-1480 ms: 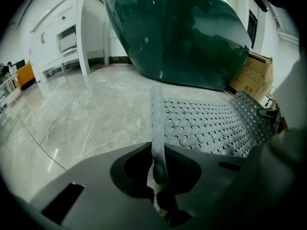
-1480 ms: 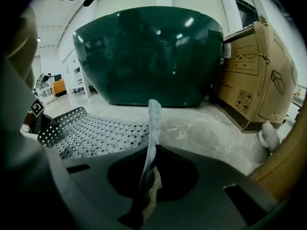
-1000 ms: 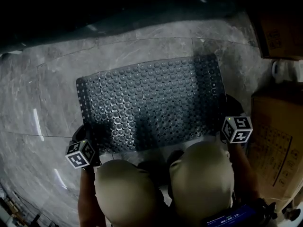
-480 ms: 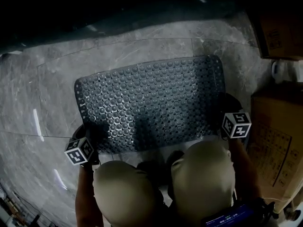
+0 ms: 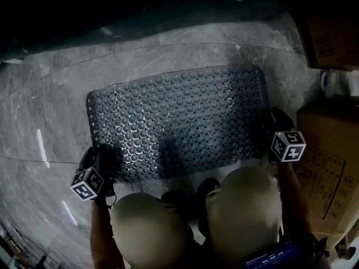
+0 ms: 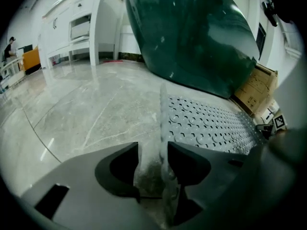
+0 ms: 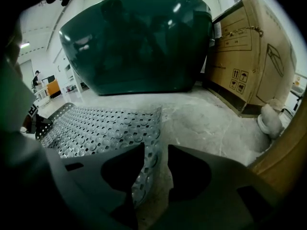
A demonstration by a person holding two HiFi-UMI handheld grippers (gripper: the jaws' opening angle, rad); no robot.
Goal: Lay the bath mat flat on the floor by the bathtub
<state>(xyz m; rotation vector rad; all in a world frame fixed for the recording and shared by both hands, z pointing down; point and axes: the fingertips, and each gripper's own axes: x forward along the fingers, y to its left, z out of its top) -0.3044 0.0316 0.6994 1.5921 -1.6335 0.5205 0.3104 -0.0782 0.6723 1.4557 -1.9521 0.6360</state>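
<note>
The grey studded bath mat [image 5: 179, 122] is spread on the marble floor in front of the dark green bathtub [image 5: 140, 10]. At the mat's near left corner is my left gripper [image 5: 100, 160]; in the left gripper view [image 6: 153, 152] its jaws have just been opening, and the mat's [image 6: 211, 126] raised edge stands loose in the gap. By the mat's right edge is my right gripper [image 5: 273, 129]. In the right gripper view [image 7: 156, 159] its jaws stand apart, and the mat's [image 7: 105, 123] curled edge leans on the left jaw.
Cardboard boxes [image 5: 328, 167] stand along the right, close to my right gripper, with another box [image 7: 249, 51] next to the tub [image 7: 139, 42]. A white object [image 7: 271, 121] lies on the floor by them. The person's knees [image 5: 241, 206] are just behind the mat.
The mat has settled lower and flatter, and its left edge has shifted left. The left marker cube slid left and toward me; the right one moved right.
</note>
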